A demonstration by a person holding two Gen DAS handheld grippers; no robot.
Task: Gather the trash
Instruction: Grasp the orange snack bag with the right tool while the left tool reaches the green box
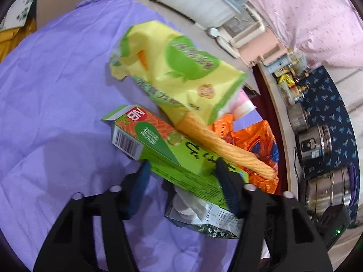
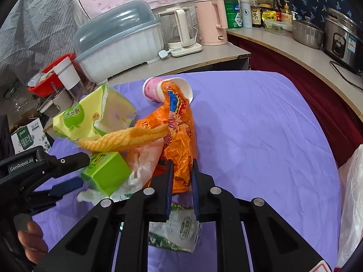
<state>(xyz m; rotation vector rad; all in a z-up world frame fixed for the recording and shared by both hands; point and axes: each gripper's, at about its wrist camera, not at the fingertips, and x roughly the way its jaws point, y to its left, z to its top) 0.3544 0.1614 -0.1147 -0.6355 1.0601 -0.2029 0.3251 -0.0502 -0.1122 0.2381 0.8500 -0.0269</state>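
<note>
A pile of trash lies on the purple cloth [image 1: 50, 95]. My left gripper [image 1: 182, 170] is shut on a green carton [image 1: 172, 156], also in the right wrist view [image 2: 105, 172]. A yellow-green snack bag [image 1: 172, 72] and an orange twisted stick [image 1: 224, 149] rest on the carton. My right gripper [image 2: 182, 170] is shut on an orange foil wrapper [image 2: 179, 149], whose far end sits in a tipped pink-and-white paper cup [image 2: 168, 88]. A green-white printed wrapper [image 2: 177, 233] and a crumpled tissue [image 2: 90, 196] lie under the grippers.
A counter behind the table holds a white covered dish rack [image 2: 118, 43], a glass kettle [image 2: 179, 31], a pink kettle [image 2: 211, 20], bottles and steel pots [image 2: 342, 36]. A red bowl [image 2: 50, 77] and boxes stand at left. A white plastic bag [image 2: 351, 204] hangs at right.
</note>
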